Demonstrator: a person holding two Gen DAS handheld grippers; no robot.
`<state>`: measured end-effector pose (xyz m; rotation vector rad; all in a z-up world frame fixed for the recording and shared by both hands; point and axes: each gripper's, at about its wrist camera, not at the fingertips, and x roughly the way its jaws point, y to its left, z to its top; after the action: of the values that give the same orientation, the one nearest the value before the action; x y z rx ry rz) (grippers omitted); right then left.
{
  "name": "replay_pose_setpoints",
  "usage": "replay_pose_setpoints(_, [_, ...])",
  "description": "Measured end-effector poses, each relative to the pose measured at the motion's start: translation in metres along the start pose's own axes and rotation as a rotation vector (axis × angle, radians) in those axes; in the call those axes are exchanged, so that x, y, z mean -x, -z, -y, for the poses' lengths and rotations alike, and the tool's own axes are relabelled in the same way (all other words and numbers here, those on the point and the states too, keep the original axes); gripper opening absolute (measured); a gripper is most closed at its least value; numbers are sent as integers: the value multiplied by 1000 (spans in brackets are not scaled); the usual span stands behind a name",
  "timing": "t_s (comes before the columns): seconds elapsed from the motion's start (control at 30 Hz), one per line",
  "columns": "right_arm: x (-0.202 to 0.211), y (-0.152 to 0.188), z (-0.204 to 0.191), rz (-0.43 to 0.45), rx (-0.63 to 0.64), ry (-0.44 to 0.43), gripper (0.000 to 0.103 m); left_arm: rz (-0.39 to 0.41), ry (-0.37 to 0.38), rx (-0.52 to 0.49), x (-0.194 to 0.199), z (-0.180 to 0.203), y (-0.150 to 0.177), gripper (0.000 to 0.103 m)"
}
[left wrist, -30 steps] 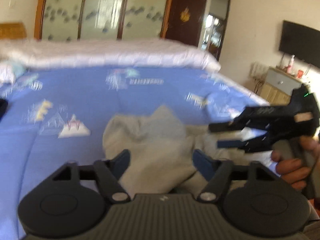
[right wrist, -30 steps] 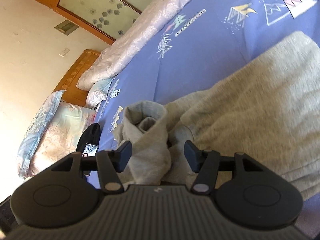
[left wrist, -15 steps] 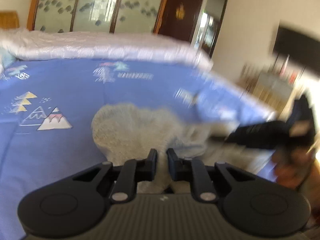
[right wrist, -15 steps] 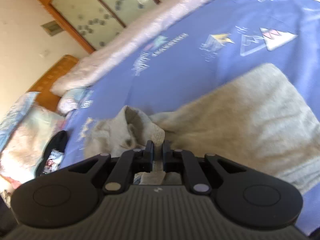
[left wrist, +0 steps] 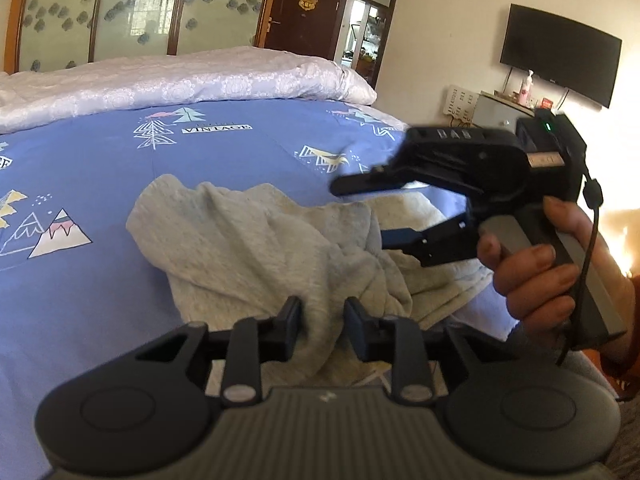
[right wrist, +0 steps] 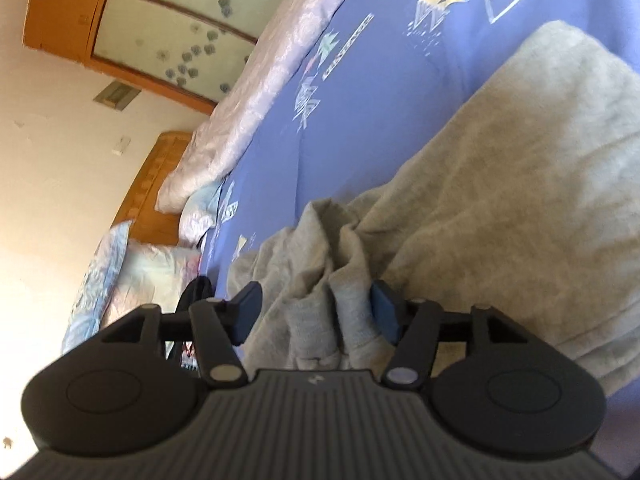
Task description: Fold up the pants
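Both my grippers, left gripper and right gripper, are opening around bunched pants, whose loose fabric could slip and unfold.

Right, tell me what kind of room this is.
A bedroom, most likely: a bed with a blue printed sheet, a folded white quilt along its far side, and pillows by the wooden headboard.

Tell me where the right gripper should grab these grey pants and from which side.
Grip the bunched cuff end of the grey pants lying between the opening right gripper fingers, coming in from the near edge of the blue bedsheet: those raised folds give something to pinch, unlike the flat part.
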<state>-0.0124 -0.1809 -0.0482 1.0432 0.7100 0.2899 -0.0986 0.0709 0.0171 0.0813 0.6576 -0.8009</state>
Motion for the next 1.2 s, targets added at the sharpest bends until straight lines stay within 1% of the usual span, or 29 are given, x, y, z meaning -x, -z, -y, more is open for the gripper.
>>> replay_pose_setpoints(0.07, [-9,1,-10,-20,47,22,70,-4,-3,-5,1,1,2,27])
replay_pose_setpoints(0.1, [-15,2,-17,-32,96,66,63,-4,-8,-8,1,3,2,27])
replay_pose_setpoints(0.13, [-22,3,-25,-39,154,124,50,-3,-17,-12,2,3,2,30])
replay_pose_setpoints(0.17, [-27,6,-33,-44,229,193,21,-4,-20,-14,3,3,1,34])
replay_pose_setpoints(0.2, [-28,8,-39,-49,282,217,20,-3,-21,-8,6,3,0,41])
replay_pose_setpoints(0.23, [-24,9,-43,-32,304,203,19,4,-23,3,9,2,-2,45])
replay_pose_setpoints(0.27, [-15,8,-49,-2,321,174,19,15,-26,19,12,0,-4,52])
replay_pose_setpoints(0.3, [-6,6,-54,35,340,147,18,27,-29,40,14,-2,-6,56])
replay_pose_setpoints(0.37, [20,-1,-63,134,379,84,18,45,-25,94,18,-8,-12,59])
replay_pose_setpoints(0.43, [48,-9,-66,247,409,60,18,56,-2,158,18,-14,-17,61])
replay_pose_setpoints(0.5, [72,-21,-56,337,389,75,18,60,23,212,15,-19,-21,62])
replay_pose_setpoints(0.6, [111,-33,-20,419,291,125,18,39,48,269,4,-23,-24,62])
replay_pose_setpoints(0.67, [128,-35,8,443,211,181,18,10,52,293,-6,-25,-24,62])
replay_pose_setpoints(0.73, [137,-33,33,427,154,249,19,-27,55,320,-18,-27,-24,63])
replay_pose_setpoints(0.83, [127,-19,57,358,137,368,20,-91,59,381,-40,-34,-24,67])
replay_pose_setpoints(0.87, [124,-15,61,342,140,398,24,-113,55,404,-47,-37,-23,70])
replay_pose_setpoints(0.9, [122,-11,64,344,133,417,33,-136,49,431,-54,-40,-22,75])
replay_pose_setpoints(0.93, [122,-10,64,366,111,419,37,-157,48,467,-61,-44,-20,76])
replay_pose_setpoints(0.97, [128,-10,68,382,80,408,51,-176,55,507,-67,-48,-17,76])
replay_pose_setpoints(1.0, [133,-12,69,394,47,392,55,-192,65,547,-72,-52,-14,77])
replay_pose_setpoints(1.03, [138,-14,70,410,27,375,55,-190,74,580,-74,-55,-11,78])
replay_pose_setpoints(1.07, [140,-14,67,433,19,365,55,-178,79,593,-74,-56,-10,80])
replay_pose_setpoints(1.13, [145,-11,57,467,47,337,61,-170,80,602,-72,-53,-7,83])
replay_pose_setpoints(1.17, [143,-10,53,471,77,330,68,-165,76,603,-73,-52,-6,84])
replay_pose_setpoints(1.2, [138,-8,47,460,112,335,72,-160,74,601,-73,-51,-6,86])
